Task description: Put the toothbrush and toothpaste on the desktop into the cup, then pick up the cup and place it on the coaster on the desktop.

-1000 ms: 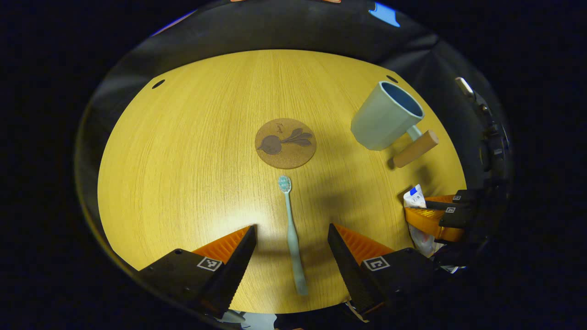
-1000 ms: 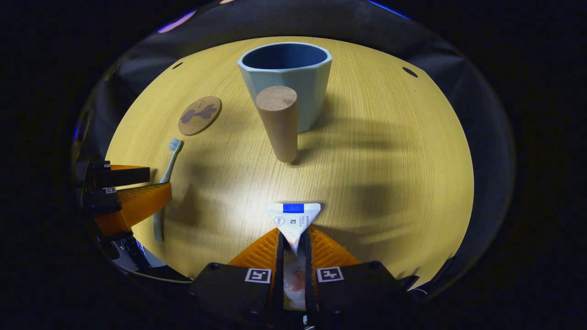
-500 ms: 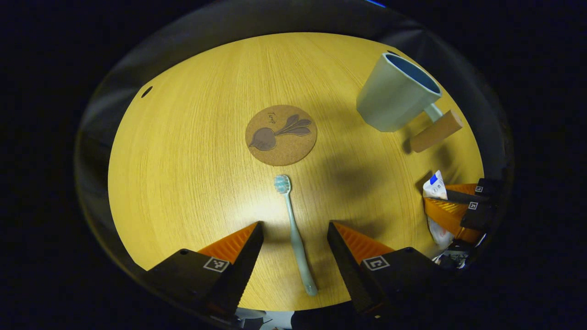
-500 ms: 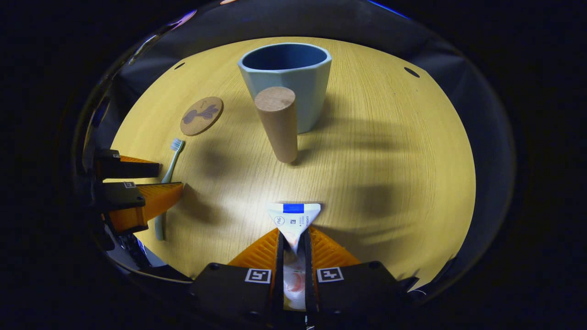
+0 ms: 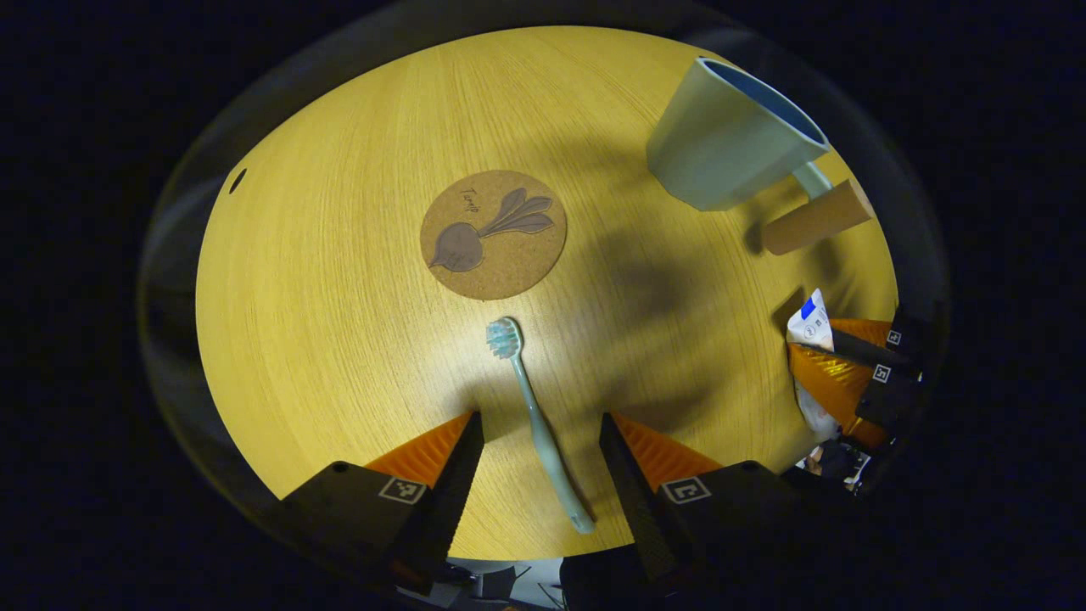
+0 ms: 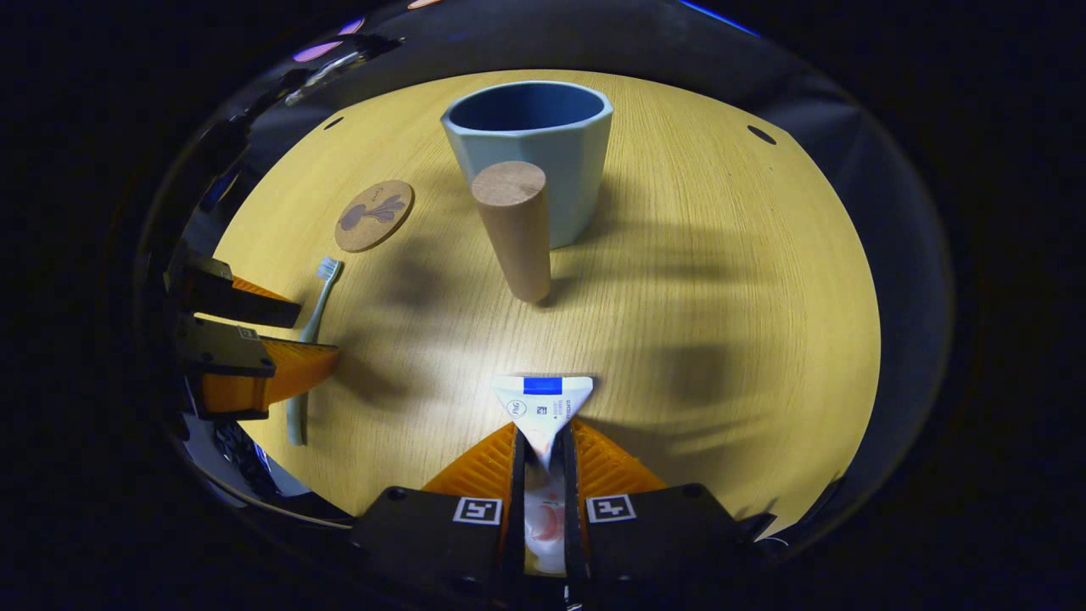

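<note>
Round wood desktop [image 5: 322, 280]: toothbrush [image 5: 536, 420] lies flat near edge, between wide-spread fingers of left gripper [image 5: 540, 424]; likely light, stiff, slim, so best taken mid-handle. Right gripper [image 6: 543, 454] clamps soft toothpaste [image 6: 543, 406] tube; cup [image 6: 530, 148] stands far side, coaster [image 6: 374, 215] to its left.

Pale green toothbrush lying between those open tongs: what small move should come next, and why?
Probably lower the left tongs and close them on the pale green toothbrush: its handle lies flat on the wooden desktop between the open fingers, untouched.

1 cup [image 6: 530, 153], 1 toothbrush [image 5: 536, 417], 1 toothpaste tube [image 6: 543, 407], 1 coaster [image 5: 493, 234], 2 grippers: left [image 5: 536, 424], right [image 6: 543, 441]
</note>
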Demonstrator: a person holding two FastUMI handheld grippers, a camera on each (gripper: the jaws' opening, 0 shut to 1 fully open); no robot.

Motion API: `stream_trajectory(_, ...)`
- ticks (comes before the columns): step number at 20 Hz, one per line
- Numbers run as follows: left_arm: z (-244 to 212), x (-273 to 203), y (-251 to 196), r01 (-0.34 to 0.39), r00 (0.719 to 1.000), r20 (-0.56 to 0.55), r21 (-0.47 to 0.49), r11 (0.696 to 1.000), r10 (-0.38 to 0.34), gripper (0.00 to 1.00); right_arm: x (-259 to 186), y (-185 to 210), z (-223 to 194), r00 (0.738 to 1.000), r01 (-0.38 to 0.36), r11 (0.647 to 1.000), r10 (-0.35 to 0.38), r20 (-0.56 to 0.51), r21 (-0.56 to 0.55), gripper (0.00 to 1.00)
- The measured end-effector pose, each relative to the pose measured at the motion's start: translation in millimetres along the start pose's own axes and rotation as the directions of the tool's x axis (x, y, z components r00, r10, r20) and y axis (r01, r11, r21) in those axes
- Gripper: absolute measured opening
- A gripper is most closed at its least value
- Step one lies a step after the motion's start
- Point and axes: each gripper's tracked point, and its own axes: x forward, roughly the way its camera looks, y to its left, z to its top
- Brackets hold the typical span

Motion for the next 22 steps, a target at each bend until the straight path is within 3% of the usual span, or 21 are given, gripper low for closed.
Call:
stream_trajectory(4,0.5,2.5,-7.2,0.006,1.0,-0.029,0.03,1.0,-0.005,0.71,-0.3,-0.1,0.0,1.0,0.001,1.0,-0.001,0.003,0.009,0.21)
stream_trajectory(8,0.4,0.7,-10.4,0.005,0.999,-0.033,0.019,1.0,-0.004,0.47,-0.7,0.0,0.7,1.0,0.005,1.0,-0.005,0.004,0.015,0.22)
stream_trajectory(9,-0.5,2.3,-10.6,0.005,1.0,-0.028,0.014,1.0,-0.005,0.33,-0.6,-0.1,1.1,1.0,0.005,1.0,-0.005,0.004,0.016,0.22)
stream_trajectory(10,1.2,-1.6,-9.9,0.006,1.0,-0.015,0.003,1.0,-0.005,0.26,-0.3,0.1,0.4,1.0,0.005,1.0,-0.005,0.004,0.017,0.22)
stream_trajectory(11,-0.2,0.8,-9.9,0.008,1.0,-0.01,-0.012,1.0,-0.008,0.1,-0.5,0.0,0.7,1.0,0.005,1.0,-0.005,0.003,0.019,0.22)
stream_trajectory(15,0.4,-2.4,-8.6,0.035,0.998,0.052,-0.045,0.998,-0.033,0.0,-0.7,0.0,1.3,1.0,0.007,1.0,-0.008,0.004,0.024,0.22)
stream_trajectory(22,0.9,-5.5,-5.5,0.096,0.979,0.193,-0.127,0.987,-0.071,0.0,-0.9,0.0,1.6,0.999,-0.002,0.999,0.0,0.036,0.05,0.22)
